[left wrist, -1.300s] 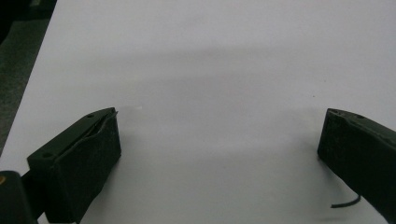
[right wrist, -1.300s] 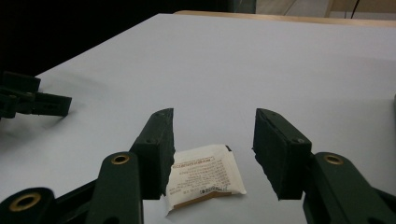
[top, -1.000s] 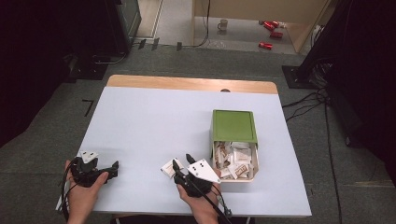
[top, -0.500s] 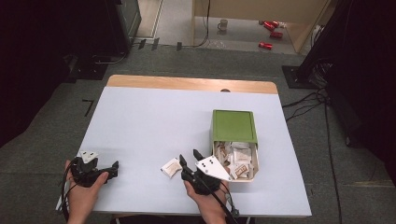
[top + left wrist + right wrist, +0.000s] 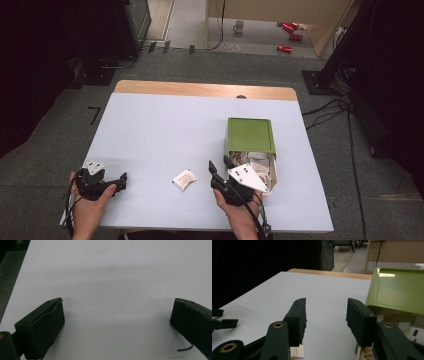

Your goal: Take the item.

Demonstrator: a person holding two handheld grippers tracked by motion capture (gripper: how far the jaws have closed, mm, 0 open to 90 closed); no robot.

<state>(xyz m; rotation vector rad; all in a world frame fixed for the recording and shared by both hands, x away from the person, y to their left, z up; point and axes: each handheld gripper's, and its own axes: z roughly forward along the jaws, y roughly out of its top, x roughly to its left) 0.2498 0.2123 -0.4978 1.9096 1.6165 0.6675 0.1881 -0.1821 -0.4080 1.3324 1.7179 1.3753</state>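
Now right gripper [image 5: 220,167] – jaws apart – hovers beside packet [image 5: 184,179].

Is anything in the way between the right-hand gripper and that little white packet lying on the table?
Nothing visible. The white packet lies alone on the bare table, just left of the right gripper, whose jaws stand open and empty. The green box sits on the gripper's other side.

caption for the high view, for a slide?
Right gripper, jaws open and empty, hovers beside the green box of packets; one white packet lies on the table.
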